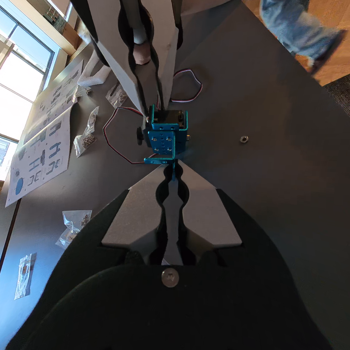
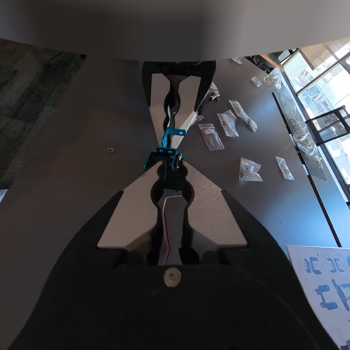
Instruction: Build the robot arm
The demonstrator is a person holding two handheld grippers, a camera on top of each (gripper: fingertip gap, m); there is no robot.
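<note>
Two tools, one blue bracket assembly held between them over the tabletop.

Closest in, the left tool (image 1: 174,171) has its fingers drawn together on the thin flange of a blue L-bracket (image 1: 159,161). This bracket is screwed to the blue bracket assembly (image 1: 162,140). Facing it, the right tool (image 2: 170,166) is clamped on the black servo (image 1: 168,115) seated in that assembly, with the red, white and black wires (image 1: 113,136) trailing off. A loose nut (image 1: 244,139) lies well apart on the dark tabletop (image 1: 246,189). Small clear bags of hardware (image 1: 86,136) and a printed sheet (image 1: 43,151) lie on the opposite side.
</note>
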